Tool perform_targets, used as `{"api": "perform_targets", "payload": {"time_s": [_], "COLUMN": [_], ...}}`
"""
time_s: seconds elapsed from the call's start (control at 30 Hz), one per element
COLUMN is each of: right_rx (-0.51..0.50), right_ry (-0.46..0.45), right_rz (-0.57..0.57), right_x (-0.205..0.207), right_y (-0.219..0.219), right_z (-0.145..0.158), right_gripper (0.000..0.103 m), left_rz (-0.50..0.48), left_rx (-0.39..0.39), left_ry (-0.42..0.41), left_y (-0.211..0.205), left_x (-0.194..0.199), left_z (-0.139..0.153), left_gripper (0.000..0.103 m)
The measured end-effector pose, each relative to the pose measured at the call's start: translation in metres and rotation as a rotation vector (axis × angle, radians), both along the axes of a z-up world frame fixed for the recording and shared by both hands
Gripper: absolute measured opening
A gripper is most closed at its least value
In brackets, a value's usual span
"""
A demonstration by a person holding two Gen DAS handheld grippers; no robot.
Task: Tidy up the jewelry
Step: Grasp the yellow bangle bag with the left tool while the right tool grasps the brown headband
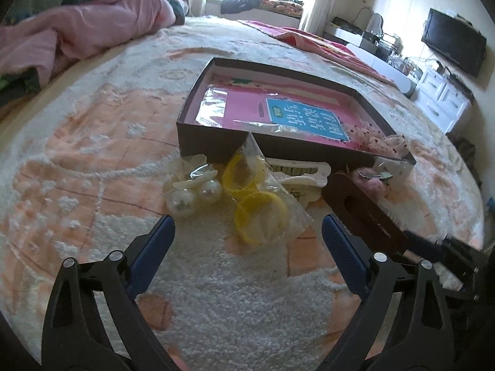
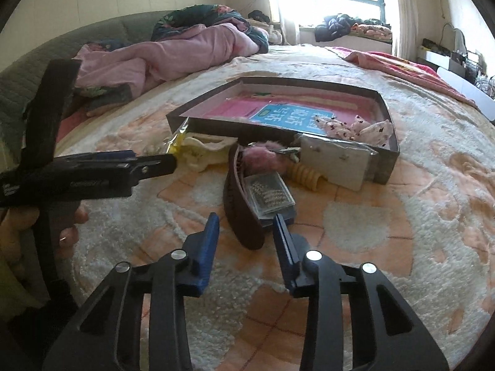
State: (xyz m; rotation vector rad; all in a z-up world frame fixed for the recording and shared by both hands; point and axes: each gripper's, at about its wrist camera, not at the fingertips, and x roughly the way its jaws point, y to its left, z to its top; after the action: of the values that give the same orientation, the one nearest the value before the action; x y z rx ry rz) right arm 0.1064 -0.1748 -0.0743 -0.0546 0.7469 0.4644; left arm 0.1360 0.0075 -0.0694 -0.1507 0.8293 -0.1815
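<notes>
My left claw (image 1: pixel 247 232) stands wide, nothing between its pads, pointed down at the bed (image 1: pixel 92 142). Just ahead of its tips lies the clear bag of yellow hoops (image 1: pixel 260 207), and just beside that, off my left pad, the pearl hair piece (image 1: pixel 193 191). Past them sits a cream hair comb (image 1: pixel 297 171), and beyond that the dark shallow box (image 1: pixel 216 142) with a pink booklet (image 1: pixel 247 108) lying inside.

My right claw (image 2: pixel 246 241) is drawn in to a narrow gap and holds nothing that I can see. Its right pad is touching or nearly touching the near corner of the small clear case of studs (image 2: pixel 272 198), which rests in the brown tray (image 2: pixel 238 213); the tray's near end pokes into the gap. A pink fluffy clip (image 2: pixel 263 153) and a white earring card (image 2: pixel 337 162) lie farther ahead, against the box.

My worries, as I judge them: closing the right claw here could pinch the tray's rim and the case together, tipping the tray and spilling the studs into the fluffy blanket, where small pieces vanish. On the left, the slick bag could slide out of a shallow pinch, or I could catch only film and let the hoops drop. The soft bed gives under pressure, so pressing down could bury a pad in the pile. My two claws also work near each other and could bump.
</notes>
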Motion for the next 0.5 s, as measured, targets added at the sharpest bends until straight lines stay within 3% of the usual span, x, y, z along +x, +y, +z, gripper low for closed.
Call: {"api": "perform_targets", "payload": {"time_s": [0.13,0.4,0.5], "right_rx": [-0.001,0.011,0.014], "right_ry": [0.003,-0.005,-0.006], "right_rz": [0.015,0.031,0.041], "right_x": [-0.003,0.0,0.001], "right_y": [0.003,0.01,0.014], "right_z": [-0.001,-0.003,-0.004], "right_gripper": [0.029,0.024,0.021], "left_rz": [-0.001,0.0,0.002], "left_rx": [-0.048,-0.109,-0.129], "left_ry": [0.032,0.07,0.081], "left_y": [0.002,0.002,0.002], "left_x": [0.007,0.015,0.017], "left_z": [-0.004,-0.008,-0.009], "left_gripper": [0.074,0.073,0.067]}}
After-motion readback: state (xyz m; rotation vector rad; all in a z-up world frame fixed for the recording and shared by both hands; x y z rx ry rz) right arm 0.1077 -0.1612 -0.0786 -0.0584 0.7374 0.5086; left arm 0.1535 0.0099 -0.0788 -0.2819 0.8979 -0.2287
